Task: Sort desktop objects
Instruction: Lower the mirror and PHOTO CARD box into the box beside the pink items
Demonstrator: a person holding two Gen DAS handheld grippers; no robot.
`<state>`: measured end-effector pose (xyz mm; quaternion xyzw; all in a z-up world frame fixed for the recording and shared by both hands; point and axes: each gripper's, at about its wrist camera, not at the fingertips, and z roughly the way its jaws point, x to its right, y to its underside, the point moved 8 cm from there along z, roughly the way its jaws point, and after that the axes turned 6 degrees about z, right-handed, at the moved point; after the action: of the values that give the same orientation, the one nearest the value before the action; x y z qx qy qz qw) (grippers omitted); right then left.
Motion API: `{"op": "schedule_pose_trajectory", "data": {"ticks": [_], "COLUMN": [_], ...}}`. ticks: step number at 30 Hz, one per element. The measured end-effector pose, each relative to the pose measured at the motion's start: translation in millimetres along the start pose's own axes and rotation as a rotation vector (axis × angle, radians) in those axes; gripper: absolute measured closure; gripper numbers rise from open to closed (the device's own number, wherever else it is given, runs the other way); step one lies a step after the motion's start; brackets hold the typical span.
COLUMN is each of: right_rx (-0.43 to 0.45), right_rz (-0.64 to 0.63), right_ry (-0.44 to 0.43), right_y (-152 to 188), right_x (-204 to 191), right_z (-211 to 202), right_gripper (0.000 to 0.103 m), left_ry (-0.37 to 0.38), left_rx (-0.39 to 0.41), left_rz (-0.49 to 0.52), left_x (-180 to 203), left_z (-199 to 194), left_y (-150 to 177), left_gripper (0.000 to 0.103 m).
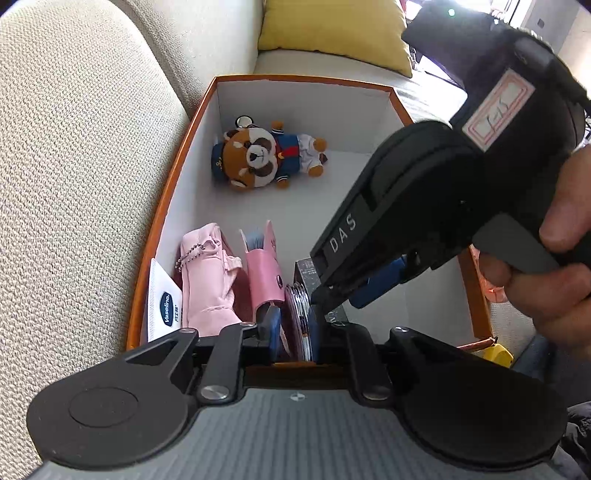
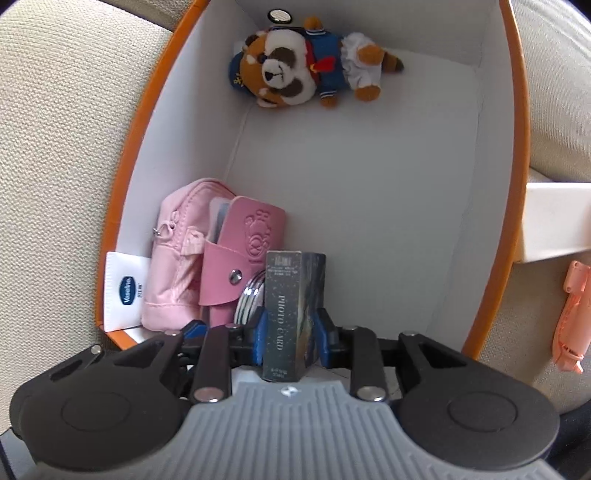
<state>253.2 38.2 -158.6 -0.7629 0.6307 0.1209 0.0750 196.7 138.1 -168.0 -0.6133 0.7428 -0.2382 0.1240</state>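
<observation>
Orange box (image 2: 517, 110), white inside, on beige sofa (image 2: 55, 147). Right gripper (image 2: 290, 332) clenched on dark card box (image 2: 291, 306) printed PHOTO CARD: blue pads on both long sides, long axis running bottom-to-top through centre of right wrist frame, far end pointing up-frame toward box middle, lettering reading along that axis. Card box at lower centre of that frame, at near end of orange box, just right of round discs (image 2: 251, 299). Left gripper (image 1: 293, 332) nearly closed around those discs (image 1: 297, 317), standing on edge at lower centre of left wrist frame; pad contact hard to confirm there, but jaws read as shut on them. Row at lower left of both frames, left to right: Vaseline sachet (image 2: 123, 291) against wall, pink pouch (image 2: 177, 258) upright, pink snap case (image 2: 240, 251) upright, then discs, then card box. Plush (image 2: 306, 66) lying on its side at top centre, head left, feet right, well apart from row. Right gripper body plus hand (image 1: 554, 266) filling right side of left wrist frame. Yellow cushion (image 1: 332, 29) at top there. Peach item (image 2: 570, 317) outside box at right edge.
</observation>
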Motion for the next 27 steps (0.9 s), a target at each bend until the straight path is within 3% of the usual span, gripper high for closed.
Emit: {"op": "schedule_pose_trajectory", "data": {"ticks": [5,11,21,27], "right_rx": [-0.020,-0.049,-0.008,0.015], "right_rz": [0.047,0.197,0.082,0.021], "right_ry": [-0.044,-0.148,-0.084,-0.113], "right_y": [2,-1,-1,5], "right_x": [0,7,-3,-9], "right_z": [5,6,0,-16], "right_gripper": [0.081,0.085,0.080,0.073], "left_ry": [0.006,0.011,0.022,0.029], "left_rx": [0.009,0.014,0.046,0.085], "left_rz": [-0.024,-0.050,-0.072,-0.110], "left_x": [-7,-14,-10,10], "left_z": [-6,-9,-22,-44], "left_y": [4,4,0,1], "left_gripper": [0.086,0.086,0.086,0.086]}}
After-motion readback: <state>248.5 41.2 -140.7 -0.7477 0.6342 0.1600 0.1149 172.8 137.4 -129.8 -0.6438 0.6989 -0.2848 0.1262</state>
